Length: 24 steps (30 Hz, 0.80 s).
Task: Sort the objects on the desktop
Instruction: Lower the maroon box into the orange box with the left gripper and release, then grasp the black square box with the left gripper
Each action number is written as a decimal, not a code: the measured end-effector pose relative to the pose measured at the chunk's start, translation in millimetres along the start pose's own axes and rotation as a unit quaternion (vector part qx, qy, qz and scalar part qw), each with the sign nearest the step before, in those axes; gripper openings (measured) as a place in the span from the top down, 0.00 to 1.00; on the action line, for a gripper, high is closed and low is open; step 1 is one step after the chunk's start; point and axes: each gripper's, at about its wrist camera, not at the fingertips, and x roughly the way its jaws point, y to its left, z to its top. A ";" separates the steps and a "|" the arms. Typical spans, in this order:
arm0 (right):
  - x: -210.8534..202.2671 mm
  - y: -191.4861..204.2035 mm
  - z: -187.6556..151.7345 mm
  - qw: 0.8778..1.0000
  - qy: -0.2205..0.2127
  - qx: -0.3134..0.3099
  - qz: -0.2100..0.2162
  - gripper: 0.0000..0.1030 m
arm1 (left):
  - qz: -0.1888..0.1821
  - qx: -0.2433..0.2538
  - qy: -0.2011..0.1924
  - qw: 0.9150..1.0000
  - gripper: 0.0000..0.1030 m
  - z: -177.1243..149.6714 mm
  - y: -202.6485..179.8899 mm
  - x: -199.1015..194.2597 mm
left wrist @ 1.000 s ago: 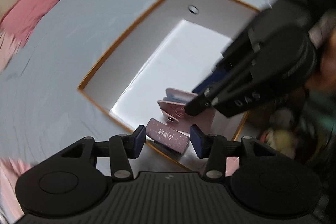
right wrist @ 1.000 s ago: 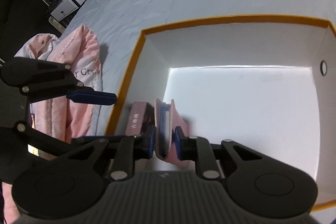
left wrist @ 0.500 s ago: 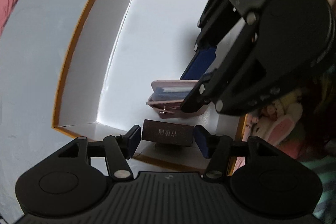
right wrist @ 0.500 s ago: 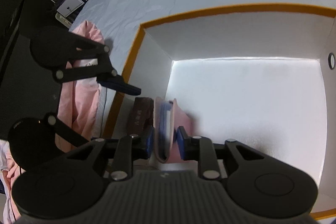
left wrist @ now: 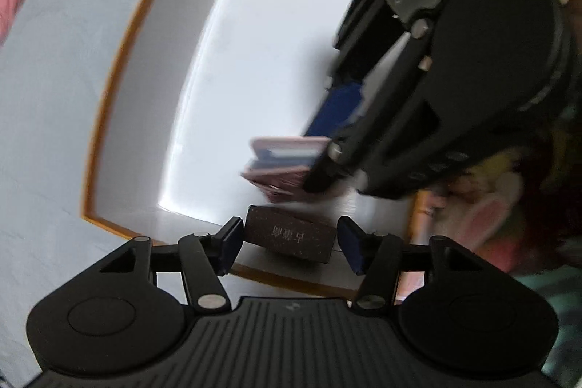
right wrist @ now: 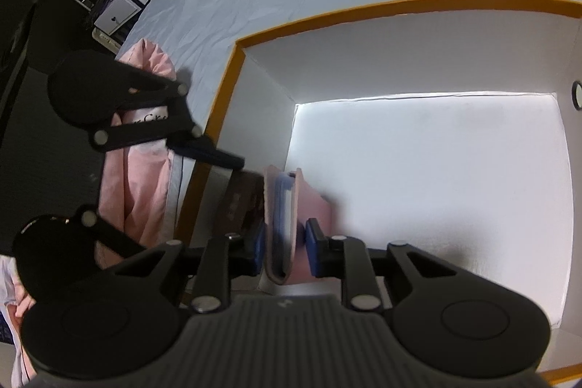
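Left wrist view: the left gripper (left wrist: 289,248) fingers stand apart around the maroon box (left wrist: 289,237), just inside the white bin's (left wrist: 120,119) near wall; closing off-centre could tip it.

Right wrist view: the right gripper (right wrist: 282,248) fingers have just been closing around the pink case (right wrist: 280,217) beside that wall, not clearly pressing; it may topple.

A box (left wrist: 109,119) is set on a bed (left wrist: 43,90). Inside it, against the near wall, a small carton (left wrist: 289,237) is placed between the open fingers of the left claw (left wrist: 289,244); just beyond it a wallet (right wrist: 282,217) is stood upright, flanked by the right claw (right wrist: 282,248).
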 end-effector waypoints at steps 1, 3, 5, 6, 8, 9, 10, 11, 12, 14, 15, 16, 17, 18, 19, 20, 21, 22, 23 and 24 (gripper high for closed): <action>-0.7 0.9 -0.6 1.000 0.000 0.000 -0.002 0.77 | -0.013 -0.005 -0.001 1.000 0.36 -1.9 -0.9 -1.3; -0.4 1.6 -2.6 1.000 0.005 0.006 0.000 0.77 | -0.010 -0.005 -0.003 1.000 0.36 -5.0 -7.8 -2.3; 0.1 3.0 -5.5 1.000 0.013 0.009 0.003 0.77 | 0.001 -0.001 -0.005 1.000 0.36 -6.7 -14.7 -2.2; 0.4 4.6 -6.9 1.000 0.016 0.010 0.003 0.77 | 0.002 -0.004 -0.007 1.000 0.36 -6.9 -16.2 -2.7; 1.2 6.9 -8.5 1.000 0.023 0.015 0.008 0.77 | -0.009 -0.023 -0.013 1.000 0.36 -7.0 -11.8 -5.1; 2.0 7.5 -8.7 0.999 0.028 0.022 0.017 0.77 | -0.013 -0.033 -0.013 0.999 0.36 -7.6 -10.3 -6.1; 3.0 8.4 -8.7 0.999 0.031 0.028 0.022 0.77 | -0.013 -0.037 -0.012 0.999 0.36 -8.6 -9.6 -6.3; 3.8 9.6 -9.1 0.999 0.031 0.028 0.021 0.77 | -0.013 -0.039 -0.013 0.999 0.36 -10.3 -9.2 -6.1; 5.4 10.3 -9.8 0.999 0.031 0.028 0.018 0.76 | -0.013 -0.043 -0.013 0.999 0.36 -11.9 -8.7 -5.1; 9.1 9.5 -10.3 0.998 0.041 0.039 0.029 0.74 | -0.011 -0.052 -0.019 0.998 0.36 -16.2 -8.7 -5.8; 10.3 8.6 -10.5 0.997 0.046 0.047 0.037 0.73 | -0.006 -0.053 -0.025 0.998 0.37 -18.4 -10.0 -7.6; 9.6 9.2 -10.6 0.997 0.044 0.047 0.035 0.72 | -0.003 -0.056 -0.033 0.998 0.38 -20.6 -11.3 -10.6; 8.6 9.9 -10.7 0.997 0.042 0.045 0.035 0.71 | 0.000 -0.064 -0.041 0.997 0.39 -23.3 -12.3 -14.7; 7.9 10.7 -11.1 0.998 0.042 0.044 0.033 0.70 | 0.003 -0.069 -0.048 0.996 0.39 -25.9 -13.4 -18.5; 7.1 11.4 -11.7 0.998 0.042 0.043 0.033 0.70 | 0.005 -0.074 -0.057 0.996 0.39 -29.0 -14.5 -23.1; 6.4 12.1 -12.5 0.998 0.042 0.042 0.034 0.70 | 0.009 -0.082 -0.065 0.994 0.39 -32.4 -15.6 -28.1; 5.7 12.9 -13.3 0.998 0.042 0.043 0.036 0.69 | 0.013 -0.090 -0.073 0.993 0.39 -36.0 -16.9 -33.3; 4.2 13.8 -13.9 0.998 0.039 0.041 0.036 0.69 | 0.015 -0.097 -0.079 0.992 0.39 -39.6 -18.5 -38.3; 2.1 15.5 -14.1 0.998 0.035 0.038 0.033 0.69 | 0.014 -0.106 -0.086 0.991 0.39 -43.8 -21.2 -43.9; 0.0 17.6 -14.6 0.999 0.030 0.034 0.029 0.69 | 0.014 -0.111 -0.094 0.989 0.39 -46.6 -24.3 -48.9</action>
